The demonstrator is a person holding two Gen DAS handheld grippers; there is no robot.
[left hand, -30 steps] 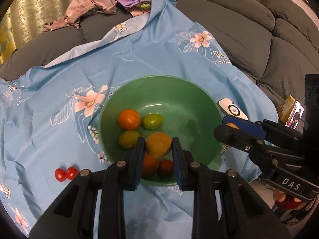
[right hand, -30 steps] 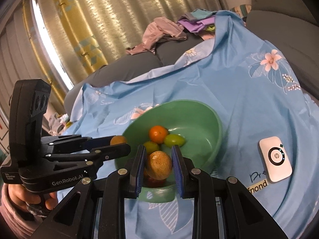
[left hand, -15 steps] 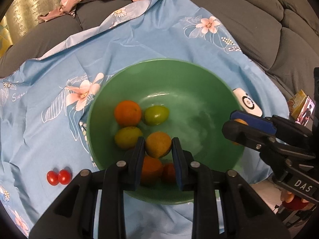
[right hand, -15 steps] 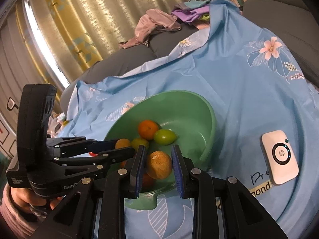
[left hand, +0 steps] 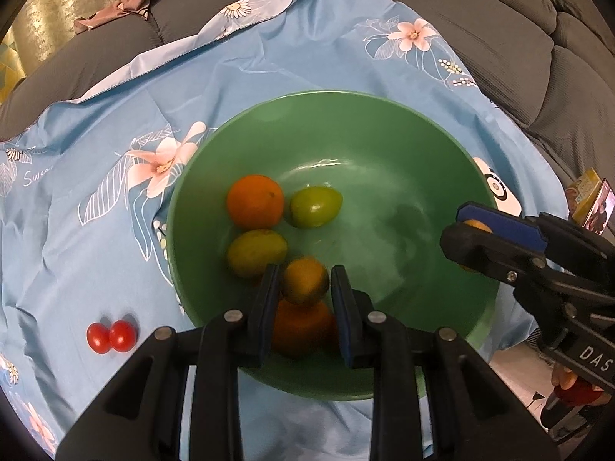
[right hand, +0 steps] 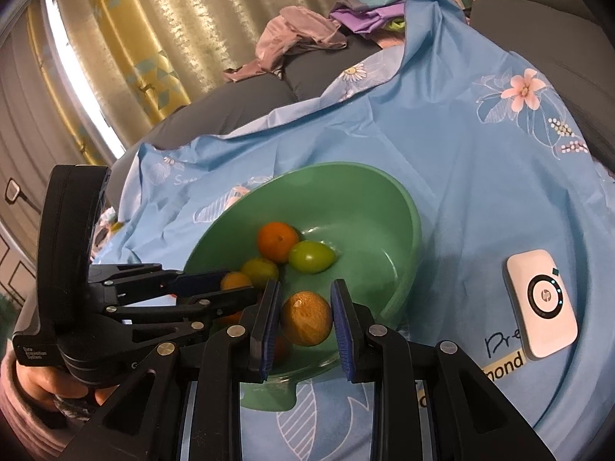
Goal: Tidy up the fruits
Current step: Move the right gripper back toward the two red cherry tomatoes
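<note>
Both tools hang over the green bowl, the left gripper pinching 1 orange-green fruit above its near rim and the right gripper clamping 1 orange fruit at the bowl's near edge.

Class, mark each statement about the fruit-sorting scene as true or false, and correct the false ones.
1. Each gripper holds a fruit. True: the left gripper and the right gripper are each shut on an orange fruit.
2. The bowl is blue. False: it is green; the cloth under it is blue.
3. Two small red tomatoes lie on the cloth outside the bowl. True.
4. The bowl is empty. False: an orange and a green fruit, among others, lie inside.
5. The white device sits inside the bowl. False: it lies on the cloth beside the bowl.
</note>
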